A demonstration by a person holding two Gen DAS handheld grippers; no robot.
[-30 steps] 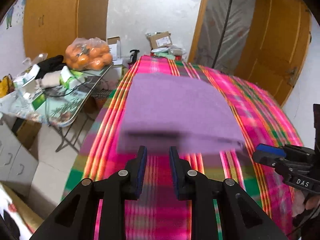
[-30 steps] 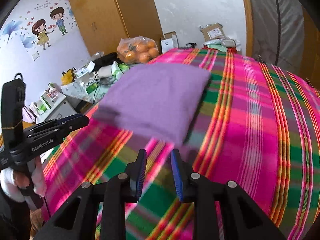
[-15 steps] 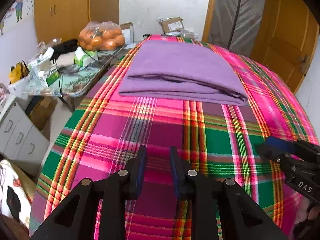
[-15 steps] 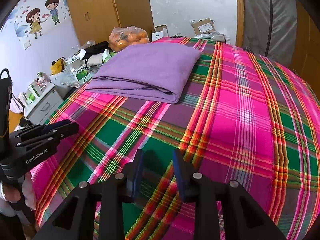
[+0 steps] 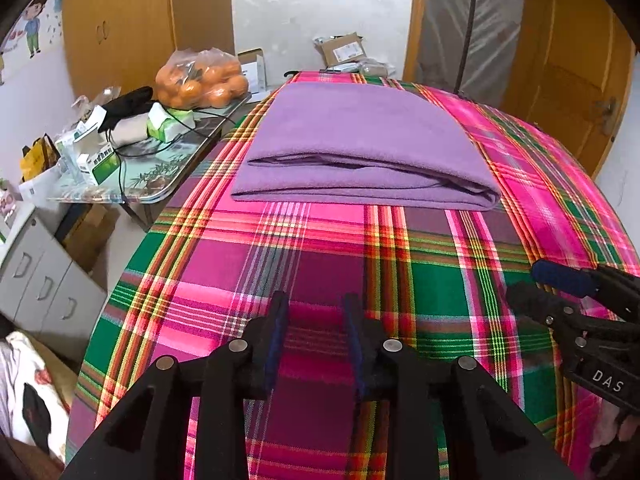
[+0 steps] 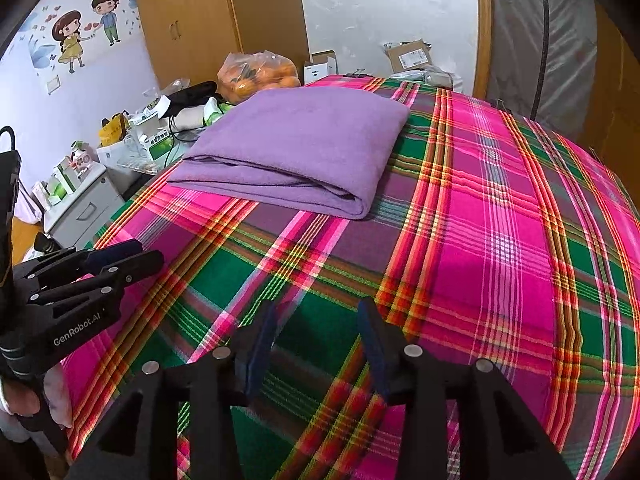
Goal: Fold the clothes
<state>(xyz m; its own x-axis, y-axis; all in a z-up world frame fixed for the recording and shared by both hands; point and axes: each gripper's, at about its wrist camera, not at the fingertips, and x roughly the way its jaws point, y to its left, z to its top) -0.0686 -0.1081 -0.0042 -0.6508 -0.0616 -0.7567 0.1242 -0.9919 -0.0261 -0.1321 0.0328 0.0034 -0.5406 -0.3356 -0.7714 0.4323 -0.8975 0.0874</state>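
So the purple garment [image 5: 360, 140] is sitting folded into a flat rectangle on the plaid cloth [image 5: 400, 260], up around 12 o'clock from our left claw [image 5: 314, 308] and more like 11 o'clock from our right claw [image 6: 318, 312]. It looks soft and fleecy, with the layered open edges facing us and a rounded fold down its right side. We honestly can't tell what kind of garment it is, no sleeves or collar showing.

Both claws hang above the cloth, well apart from the garment, fingers spread with nothing between them. Blue pads line the insides. On the left claw's body [image 6: 76, 300], seen from the right camera at 9 o'clock, we can read "GenRobot.AI". The right claw [image 5: 560, 284], at 3 o'clock in the left camera, shows "DAS", the rest cut off by the frame edge. A bit of a hand [image 6: 24, 396] shows under the left claw, mostly hidden.

The cloth is a woven check in pink, green, orange and yellow, smooth and flat.

Over at 10 o'clock there's a cluttered desk [image 5: 160, 184] with a clear bag of oranges [image 5: 200, 80], green and white boxes [image 5: 100, 160] with print too small to read, and black cables. A cardboard parcel [image 5: 342, 48] at 12 o'clock has a label we can't make out. Cartoon kids stickers [image 6: 86, 24] are on the wall.
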